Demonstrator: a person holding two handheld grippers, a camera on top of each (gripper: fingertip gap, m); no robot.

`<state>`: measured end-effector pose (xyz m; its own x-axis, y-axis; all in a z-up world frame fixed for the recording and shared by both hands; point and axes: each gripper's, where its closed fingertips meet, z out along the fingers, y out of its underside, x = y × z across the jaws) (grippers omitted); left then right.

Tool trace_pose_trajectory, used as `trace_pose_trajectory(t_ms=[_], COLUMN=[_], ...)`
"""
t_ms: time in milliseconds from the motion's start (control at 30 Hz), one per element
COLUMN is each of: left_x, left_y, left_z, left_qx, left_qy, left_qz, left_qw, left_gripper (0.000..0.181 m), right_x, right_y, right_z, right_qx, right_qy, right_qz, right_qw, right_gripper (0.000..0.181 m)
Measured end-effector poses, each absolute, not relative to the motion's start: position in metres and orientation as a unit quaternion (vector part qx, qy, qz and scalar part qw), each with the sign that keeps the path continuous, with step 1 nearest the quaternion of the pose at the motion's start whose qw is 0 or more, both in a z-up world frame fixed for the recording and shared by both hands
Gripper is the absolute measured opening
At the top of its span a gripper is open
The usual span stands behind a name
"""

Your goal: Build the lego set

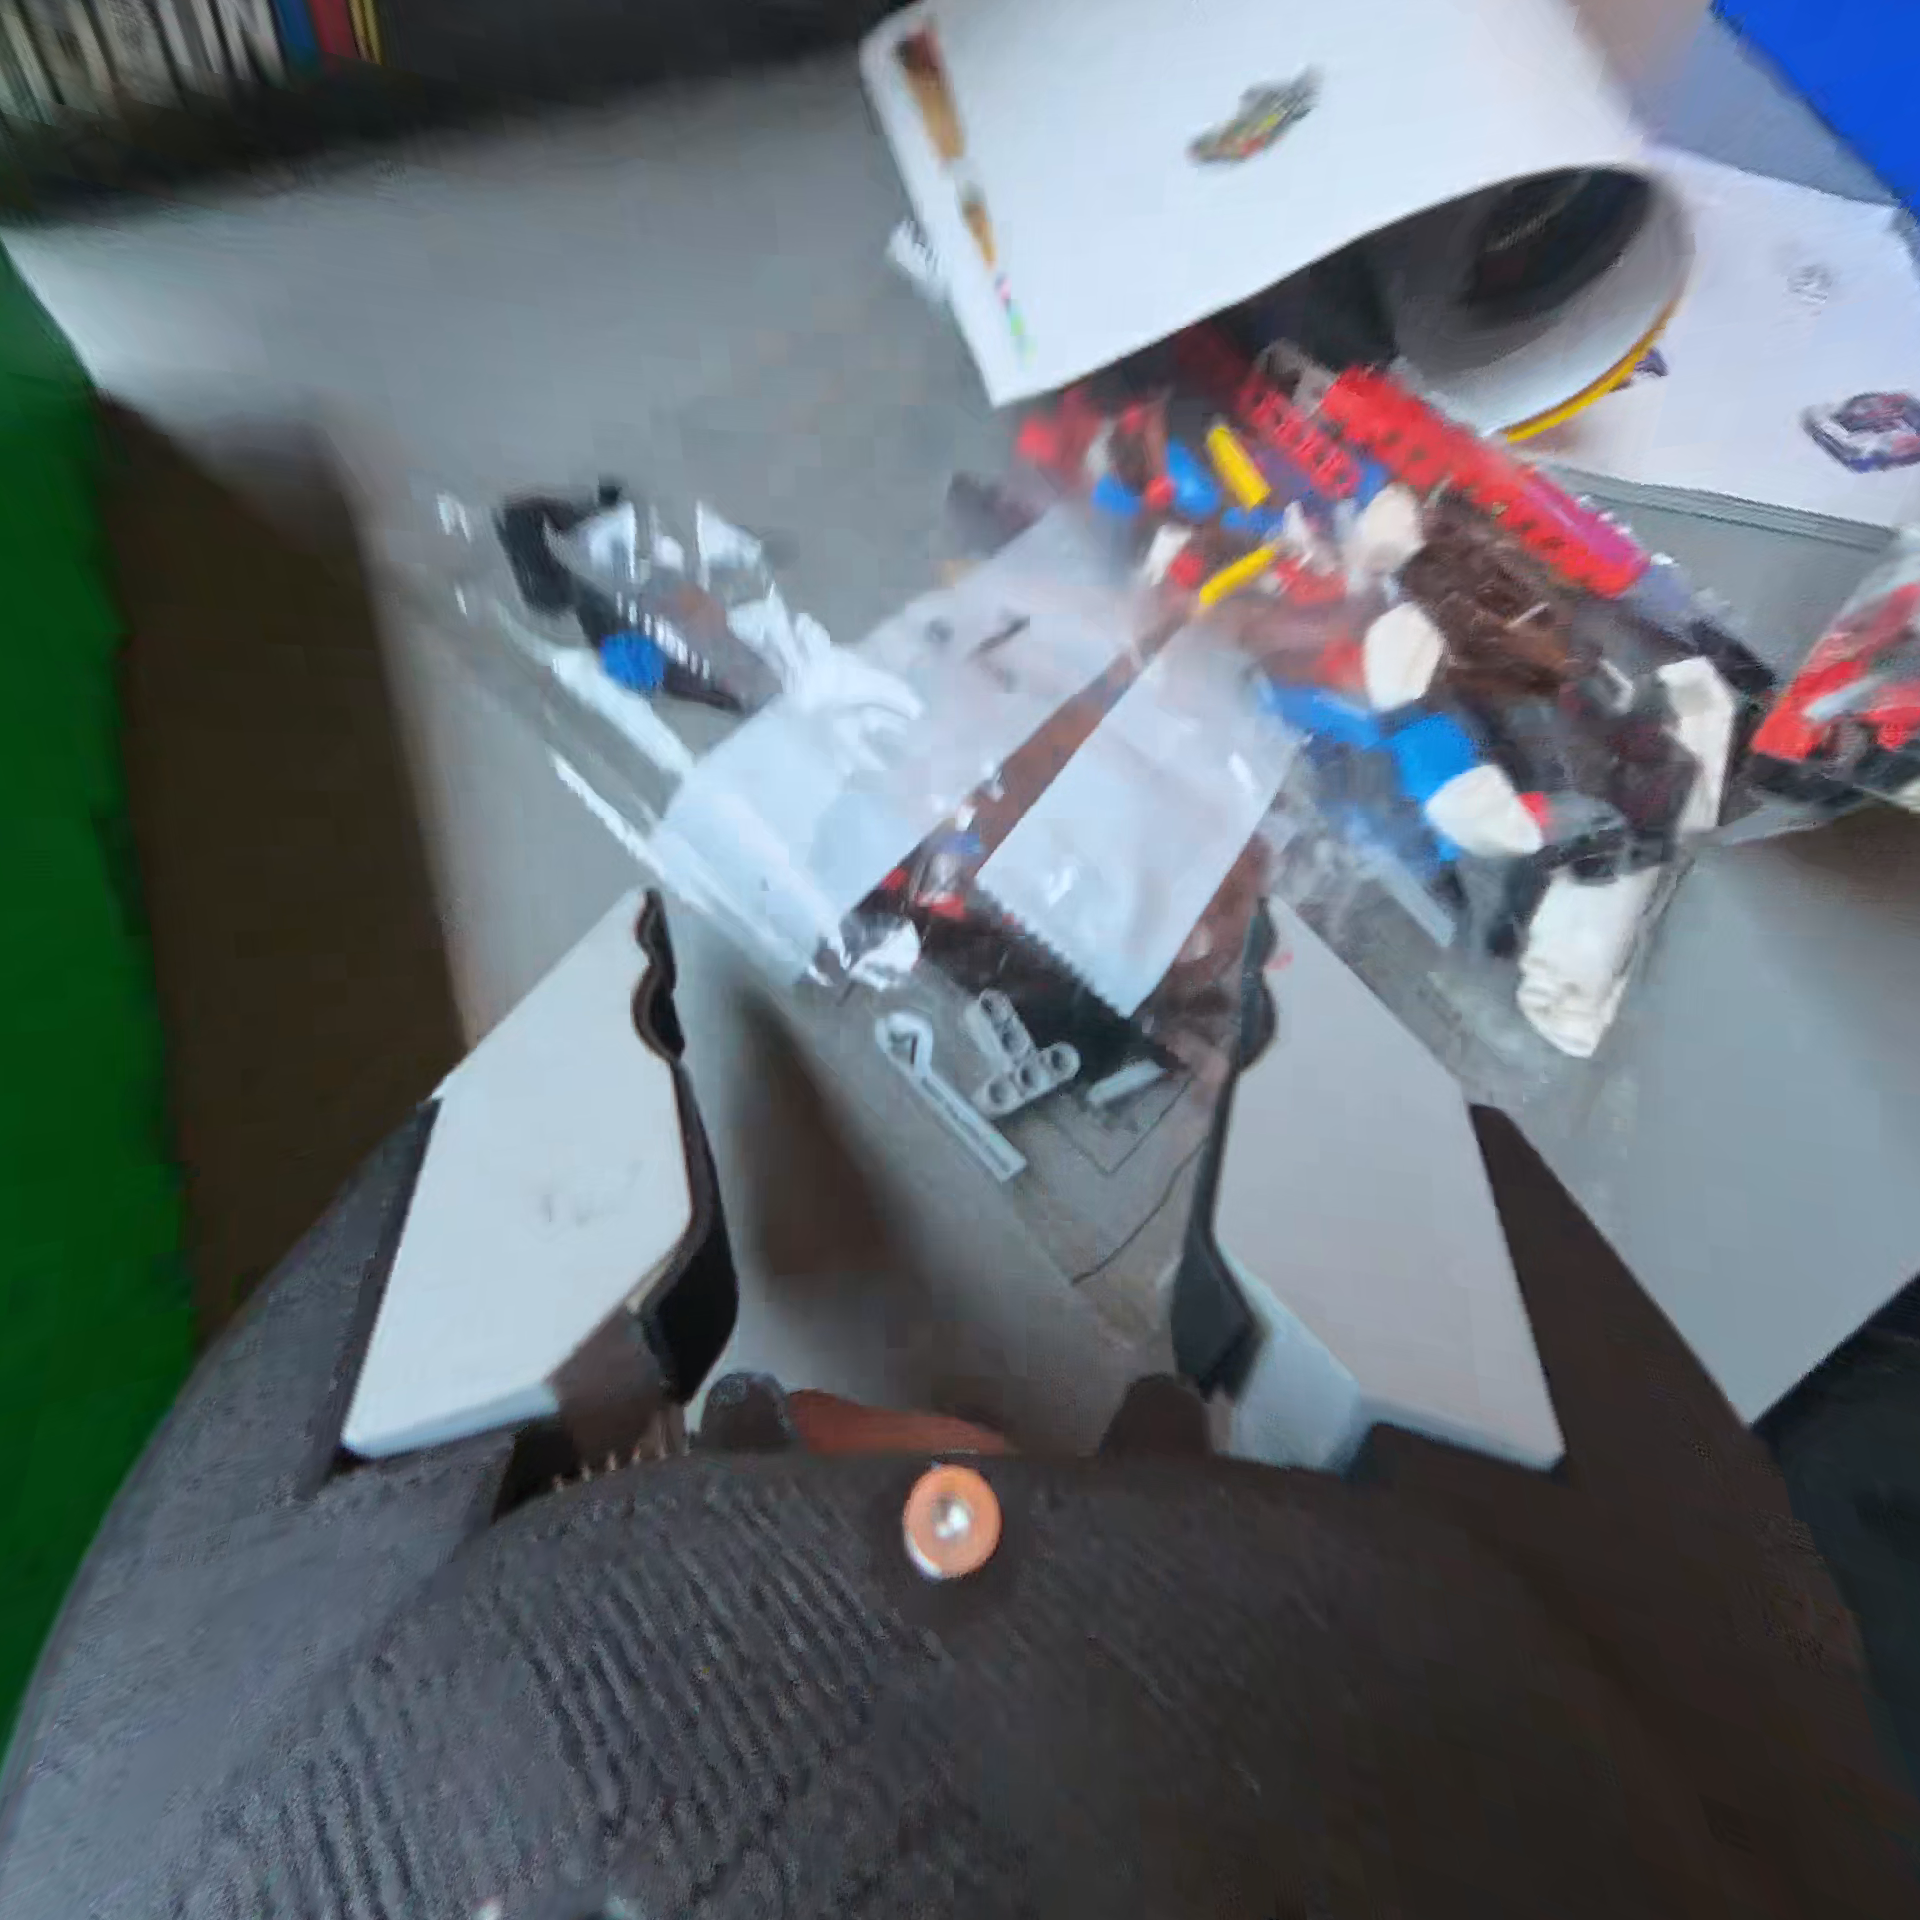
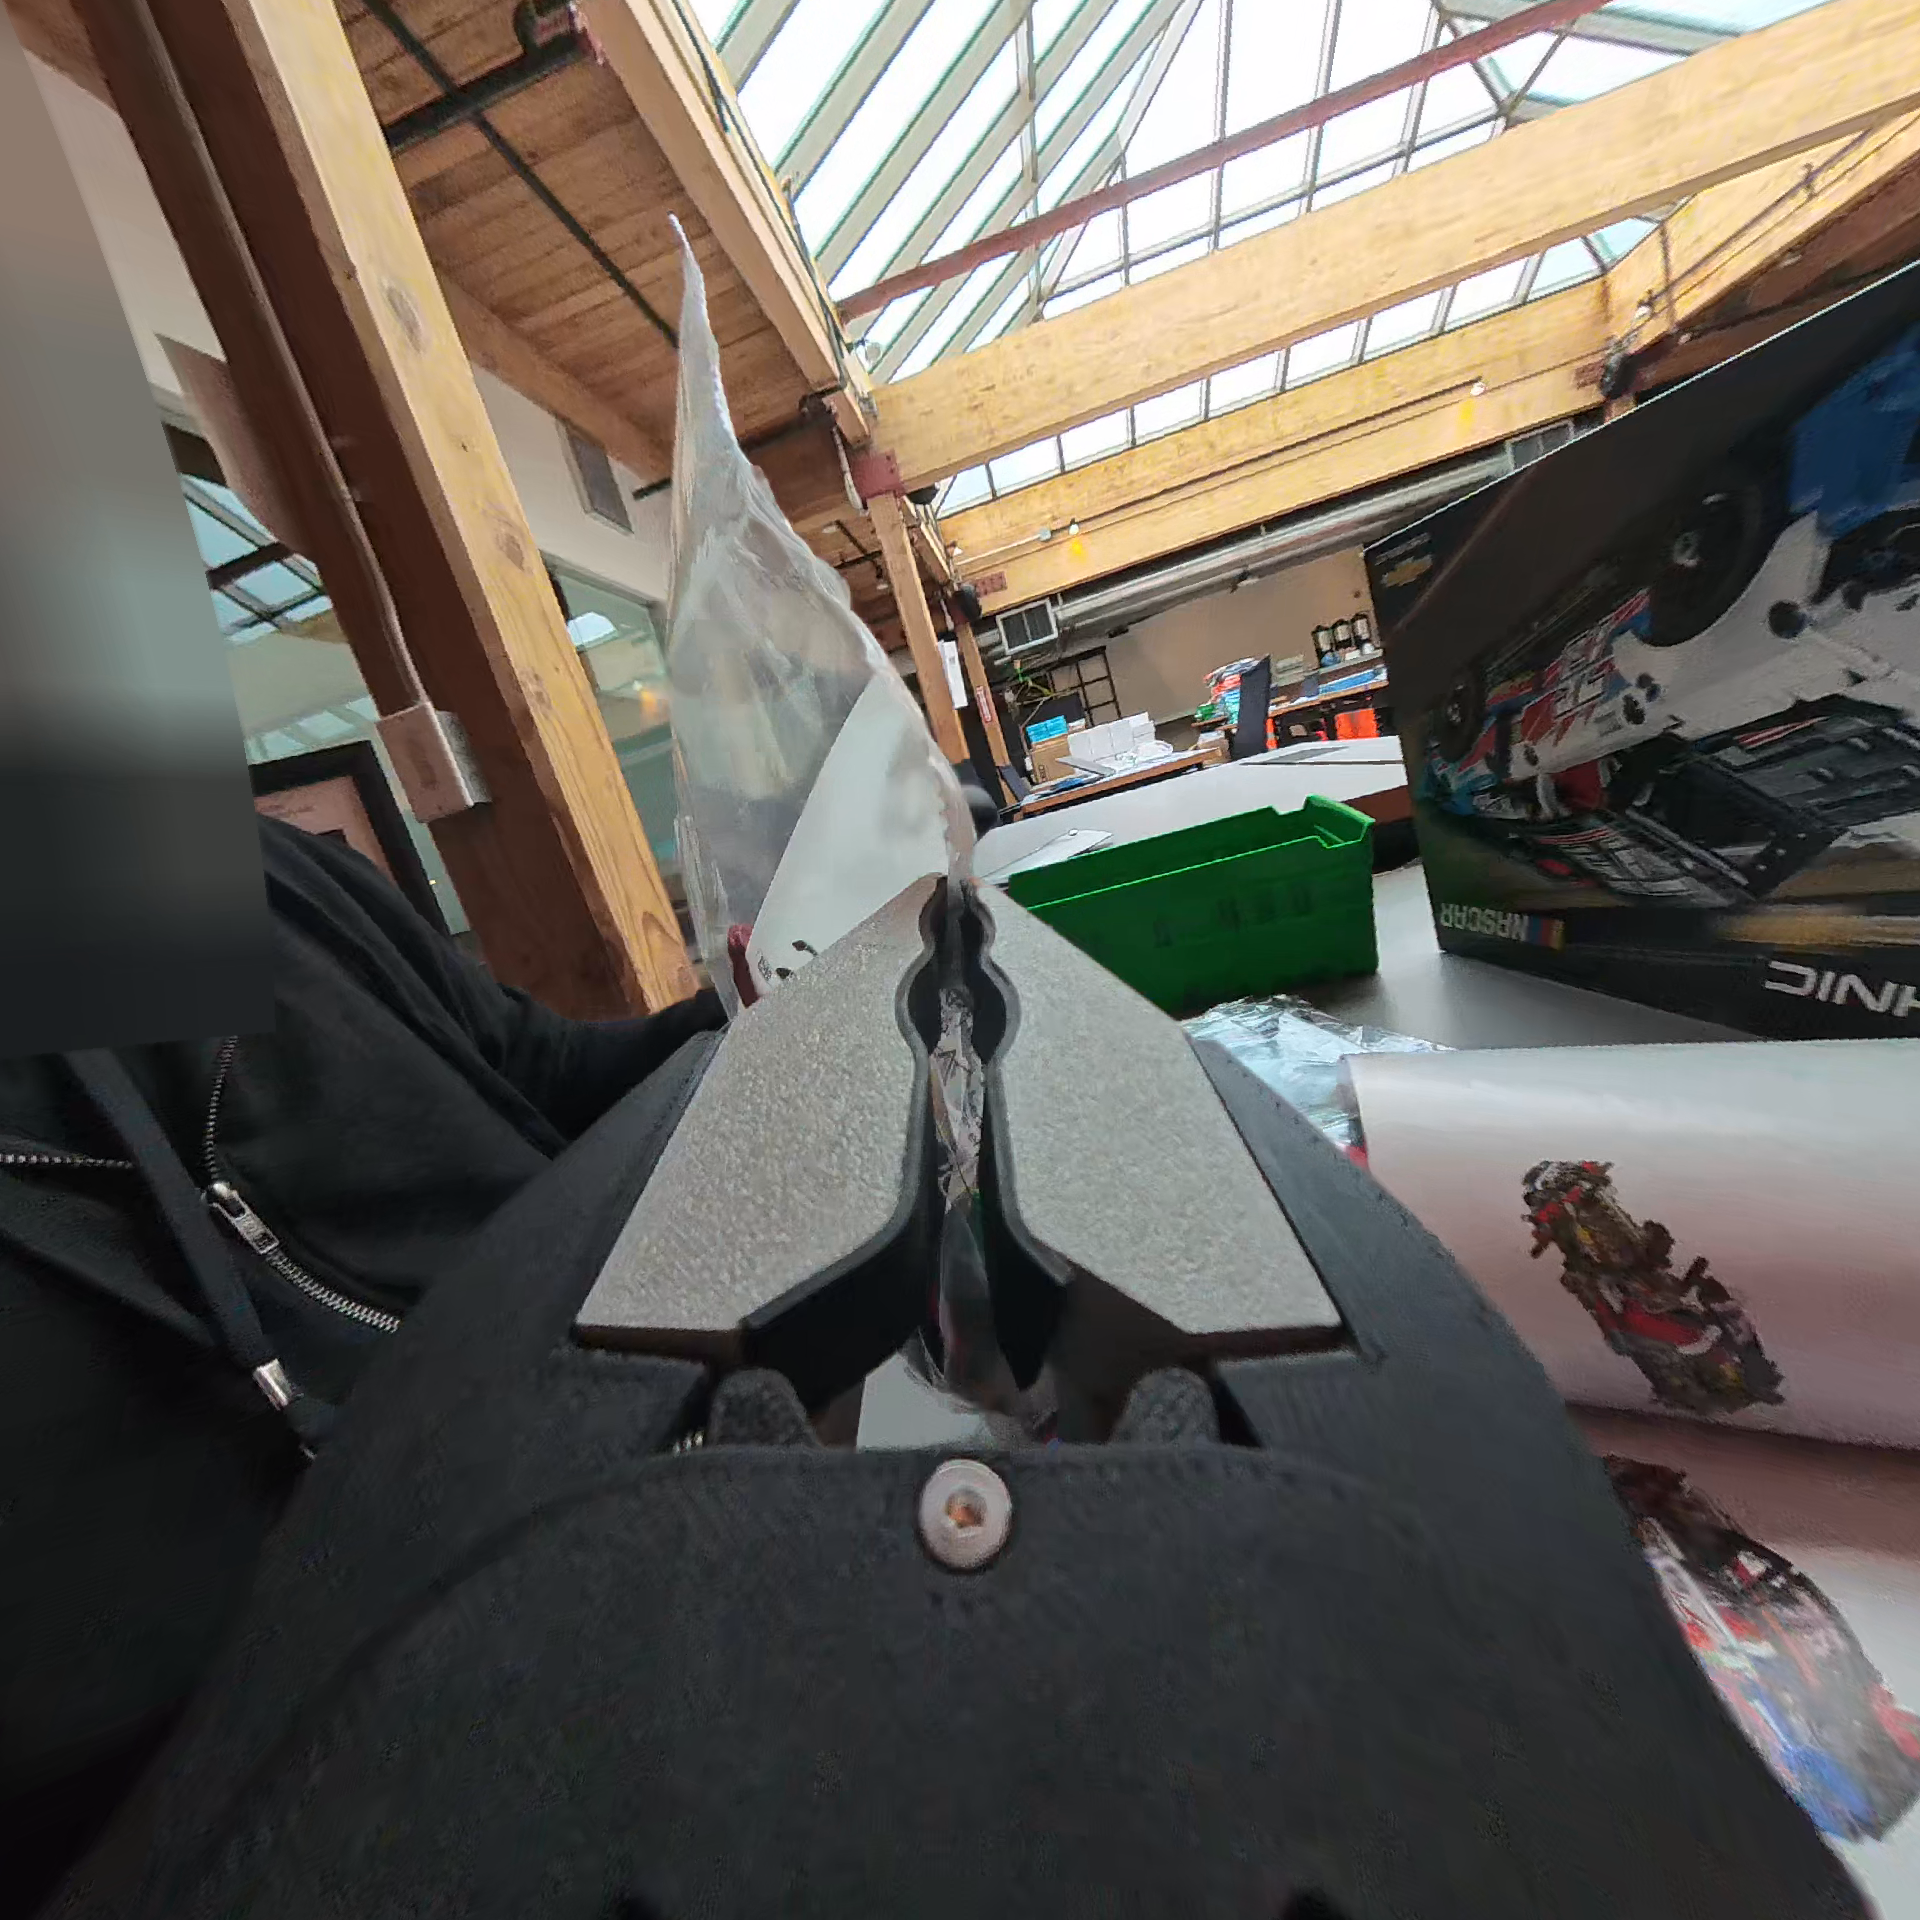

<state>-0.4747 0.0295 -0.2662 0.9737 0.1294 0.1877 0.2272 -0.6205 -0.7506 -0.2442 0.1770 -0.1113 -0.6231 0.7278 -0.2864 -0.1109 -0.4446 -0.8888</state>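
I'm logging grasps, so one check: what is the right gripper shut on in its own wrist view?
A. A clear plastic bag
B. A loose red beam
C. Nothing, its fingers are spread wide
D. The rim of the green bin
A: the right gripper has its fingers pressed together on a clear plastic bag that sticks up past the tips, while the green bin sits apart behind.

green bin (image 2: 1205,914) on grey table (image 2: 1455,997) | wooden beams (image 2: 1247,343) | skylight (image 2: 1039,125) | possibly desks (image 2: 1143,758) behind
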Motion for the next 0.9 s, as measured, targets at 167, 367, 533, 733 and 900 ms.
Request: trace_pose_trajectory(t_ms=[167,367,533,733,900], left_x=[-0.469,-0.481,-0.477,-0.467,-0.467], left_y=[0.037,0.058,0.066,0.056,0.039], left_z=[-0.270,-0.274,-0.252,-0.202,-0.172], left_qx=[-0.868,-0.875,-0.867,-0.840,-0.825], left_qy=[-0.150,-0.130,-0.071,-0.015,0.025], left_qz=[-0.163,-0.144,-0.093,-0.063,-0.036], left_qw=[0.445,0.443,0.484,0.539,0.563], left_gripper=[0.108,0.032,0.000,0.000,0.000], right_x=[-0.243,-0.245,-0.241,-0.232,-0.225], right_y=[0.184,0.184,0.188,0.203,0.213], right_z=[-0.109,-0.110,-0.107,-0.100,-0.096], right_qx=[-0.341,-0.346,-0.340,-0.336,-0.327], right_qy=[-0.434,-0.435,-0.427,-0.395,-0.368], right_qz=[0.789,0.785,0.788,0.800,0.815], right_qw=[0.269,0.275,0.286,0.301,0.304], right_gripper=[0.000,0.000,0.000,0.000,0.000])
